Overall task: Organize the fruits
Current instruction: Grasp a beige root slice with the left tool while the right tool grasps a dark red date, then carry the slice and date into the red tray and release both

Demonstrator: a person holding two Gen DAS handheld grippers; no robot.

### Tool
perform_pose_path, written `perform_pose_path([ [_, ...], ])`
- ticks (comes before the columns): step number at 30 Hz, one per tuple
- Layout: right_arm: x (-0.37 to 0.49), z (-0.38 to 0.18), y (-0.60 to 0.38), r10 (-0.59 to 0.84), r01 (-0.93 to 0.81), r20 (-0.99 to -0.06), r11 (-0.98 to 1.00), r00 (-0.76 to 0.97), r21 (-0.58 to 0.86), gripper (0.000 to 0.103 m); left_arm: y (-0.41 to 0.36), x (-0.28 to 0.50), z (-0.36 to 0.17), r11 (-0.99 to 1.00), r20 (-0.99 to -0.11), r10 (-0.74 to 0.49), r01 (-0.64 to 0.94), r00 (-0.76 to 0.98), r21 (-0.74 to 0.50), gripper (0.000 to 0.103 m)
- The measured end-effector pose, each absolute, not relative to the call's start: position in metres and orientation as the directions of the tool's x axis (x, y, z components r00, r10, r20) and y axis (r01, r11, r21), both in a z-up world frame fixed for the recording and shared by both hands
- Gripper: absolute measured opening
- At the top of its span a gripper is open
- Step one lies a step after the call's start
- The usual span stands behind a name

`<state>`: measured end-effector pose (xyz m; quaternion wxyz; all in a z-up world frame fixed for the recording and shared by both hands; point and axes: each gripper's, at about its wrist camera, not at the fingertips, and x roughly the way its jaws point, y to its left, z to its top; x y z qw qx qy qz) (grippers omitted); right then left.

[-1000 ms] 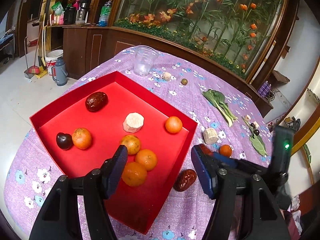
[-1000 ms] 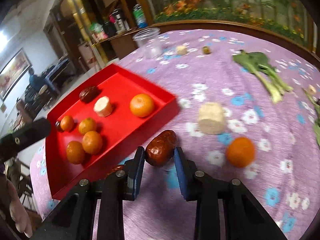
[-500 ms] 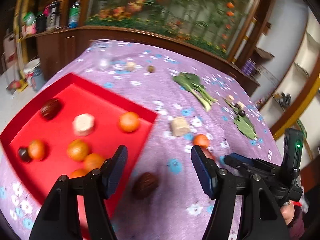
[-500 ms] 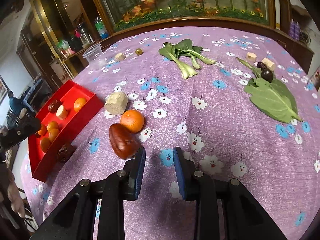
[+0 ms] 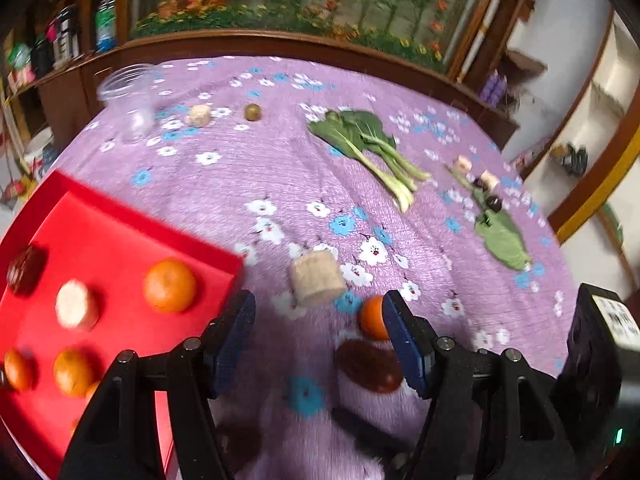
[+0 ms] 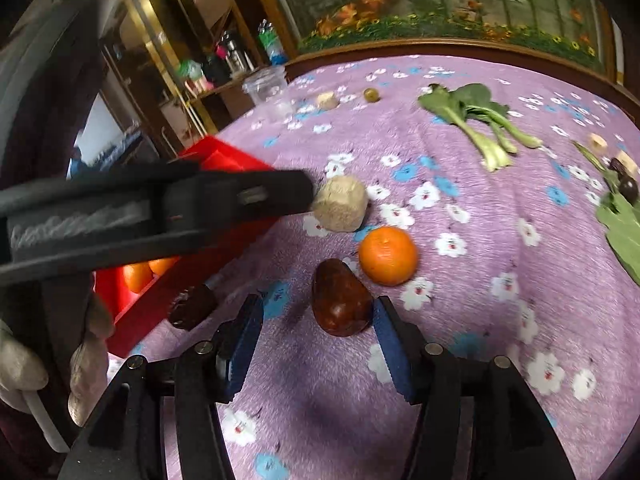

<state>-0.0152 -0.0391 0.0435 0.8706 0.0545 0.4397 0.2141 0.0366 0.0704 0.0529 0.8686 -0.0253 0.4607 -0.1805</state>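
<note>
A dark red date (image 6: pixel 340 300) lies on the purple flowered cloth between the fingers of my right gripper (image 6: pixel 316 344). Its jaws are opening; the right pad is close beside the date and the left pad stands well clear. An orange (image 6: pixel 388 254) and a beige chunk (image 6: pixel 340 204) sit just beyond. A second date (image 6: pixel 192 306) rests against the red tray (image 6: pixel 132 320). My left gripper (image 5: pixel 320 340) hangs open over the cloth right of the tray (image 5: pixel 100 236). The date (image 5: pixel 368 366) and orange (image 5: pixel 372 322) lie by its right finger. The tray holds several oranges, a date and a pale chunk.
Farther back lie bok choy (image 5: pixel 368 148), a green leaf with small dark fruits (image 5: pixel 500 236), a clear plastic cup (image 5: pixel 128 100), a small green fruit (image 5: pixel 253 112) and a beige piece (image 5: pixel 199 114). The left gripper's arm (image 6: pixel 160 208) crosses the right wrist view, held by a gloved hand (image 6: pixel 24 360).
My left gripper has swung right, from over the tray to over the cloth by the loose fruit. The right gripper's jaws have parted and now straddle the date.
</note>
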Motion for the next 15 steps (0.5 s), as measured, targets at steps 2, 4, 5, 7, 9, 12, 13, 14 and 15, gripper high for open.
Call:
perform_pose_path([
  [2,-0.012,0.042,-0.039,0.415,-0.316,-0.739,0.906,0.530,0.282,0.055,0.061,0.044,0.048,0.933,-0.802,-0.325,0.310,0.501,-0.184,0.064],
  [4,-0.010,0.040,-0.044,0.409,-0.298,-0.741,0.910,0.532,0.288,0.035,0.052,0.050,0.042,0.930,-0.814,-0.316,0.329,0.487,-0.165,0.063],
  [5,-0.010,0.039,-0.049,0.421,-0.293,-0.739,0.905,0.526,0.308,0.035,0.049,0.053,0.039,0.929,-0.818,-0.313,0.335,0.482,-0.158,0.060],
  [7,-0.011,0.038,-0.059,0.434,-0.273,-0.730,0.901,0.528,0.338,0.035,0.041,0.057,0.035,0.928,-0.828,-0.294,0.350,0.477,-0.128,0.056],
  [9,-0.012,0.038,-0.065,0.428,-0.257,-0.728,0.904,0.535,0.342,0.035,0.038,0.061,0.033,0.931,-0.830,-0.270,0.351,0.489,-0.096,0.056],
  [12,-0.012,0.038,-0.069,0.442,-0.250,-0.721,0.897,0.534,0.365,0.035,0.039,0.070,0.024,0.934,-0.845,-0.264,0.342,0.465,-0.103,0.056],
  [13,-0.012,0.038,-0.069,0.441,-0.251,-0.720,0.897,0.535,0.364,0.035,0.039,0.072,0.020,0.935,-0.850,-0.264,0.338,0.456,-0.109,0.056],
  [14,-0.013,0.039,-0.069,0.441,-0.251,-0.720,0.898,0.536,0.362,0.035,0.040,0.072,0.019,0.938,-0.841,-0.253,0.336,0.478,-0.091,0.049],
  [15,-0.013,0.039,-0.068,0.440,-0.251,-0.720,0.898,0.536,0.362,0.035,0.039,0.072,0.018,0.940,-0.842,-0.232,0.336,0.487,-0.065,0.039],
])
